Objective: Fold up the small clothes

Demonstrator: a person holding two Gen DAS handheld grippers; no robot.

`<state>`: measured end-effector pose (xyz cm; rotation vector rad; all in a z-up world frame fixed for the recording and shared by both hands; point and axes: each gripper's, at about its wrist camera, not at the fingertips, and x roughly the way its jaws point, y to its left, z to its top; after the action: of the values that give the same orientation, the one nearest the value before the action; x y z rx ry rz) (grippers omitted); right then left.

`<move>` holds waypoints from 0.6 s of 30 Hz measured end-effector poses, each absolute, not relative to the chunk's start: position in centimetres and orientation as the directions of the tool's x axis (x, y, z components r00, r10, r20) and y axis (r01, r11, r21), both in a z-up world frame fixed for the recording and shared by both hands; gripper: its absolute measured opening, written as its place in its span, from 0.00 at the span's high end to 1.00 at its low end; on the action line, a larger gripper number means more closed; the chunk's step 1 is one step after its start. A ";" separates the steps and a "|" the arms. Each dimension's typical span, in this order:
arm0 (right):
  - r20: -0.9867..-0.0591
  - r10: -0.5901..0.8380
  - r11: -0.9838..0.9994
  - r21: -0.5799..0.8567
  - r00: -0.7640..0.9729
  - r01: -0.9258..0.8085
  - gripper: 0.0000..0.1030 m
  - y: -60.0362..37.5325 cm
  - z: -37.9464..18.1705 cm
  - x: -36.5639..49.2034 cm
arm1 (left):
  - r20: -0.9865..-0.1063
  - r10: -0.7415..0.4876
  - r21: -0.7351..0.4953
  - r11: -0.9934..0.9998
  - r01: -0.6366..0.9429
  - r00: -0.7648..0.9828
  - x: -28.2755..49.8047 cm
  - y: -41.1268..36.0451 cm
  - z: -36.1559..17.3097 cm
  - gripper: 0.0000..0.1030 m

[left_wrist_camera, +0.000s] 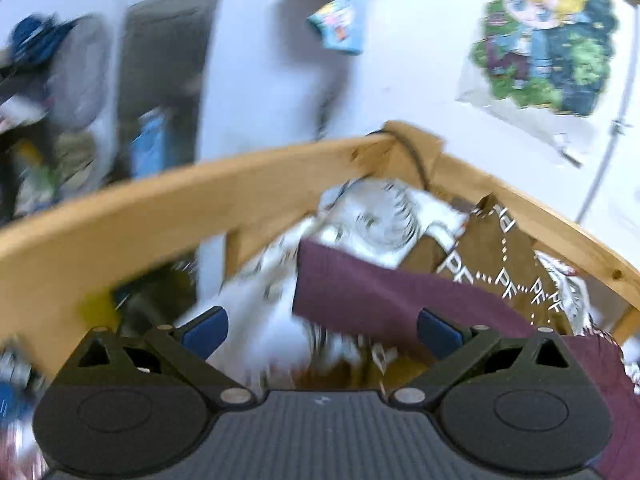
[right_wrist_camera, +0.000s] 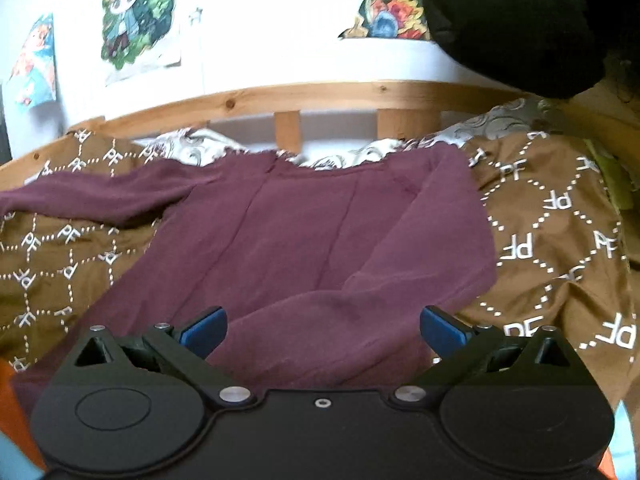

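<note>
Both grippers (left_wrist_camera: 322, 330) (right_wrist_camera: 322, 330) wide apart, empty, above maroon top (right_wrist_camera: 320, 232).

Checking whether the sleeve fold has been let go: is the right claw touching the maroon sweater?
Apart. The right wrist view shows the right claw wide open, both blue pads clear of the maroon sweater, which lies flat on the brown blanket.

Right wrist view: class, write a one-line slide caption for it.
Open right gripper over a maroon long-sleeved top spread on a brown patterned blanket, one sleeve folded across its front.
</note>
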<state>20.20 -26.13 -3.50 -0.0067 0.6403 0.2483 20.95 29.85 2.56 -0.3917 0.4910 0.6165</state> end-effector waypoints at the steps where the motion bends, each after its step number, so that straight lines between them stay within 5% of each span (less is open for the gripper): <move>1: -0.598 0.232 0.970 0.083 0.767 -0.229 0.01 -26.2 -3.6 20.4 | -0.537 0.433 -0.200 0.768 -0.609 0.724 21.1 30.5 2.5 0.01; 9: -0.619 0.244 0.968 0.115 0.747 -0.221 0.01 -26.5 -4.4 21.0 | -0.569 0.369 -0.167 0.823 -0.543 0.735 24.1 32.5 1.0 0.21; 12: -0.630 0.243 0.968 0.108 0.738 -0.227 0.01 -26.3 -4.7 21.1 | -0.576 0.380 -0.144 0.824 -0.548 0.723 24.8 32.6 0.9 0.59; 13: -0.634 0.241 0.968 0.103 0.735 -0.228 0.01 -26.2 -4.8 21.1 | -0.576 0.380 -0.141 0.826 -0.545 0.724 24.8 32.6 1.0 0.81; 18: -0.643 0.244 0.967 0.104 0.726 -0.233 0.01 -26.2 -5.1 21.2 | -0.517 0.397 -0.123 0.842 -0.525 0.758 24.0 31.1 3.3 0.91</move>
<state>21.23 -26.18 -5.09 0.0162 0.7111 0.2630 23.96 31.09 3.30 -0.2694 0.4986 0.5088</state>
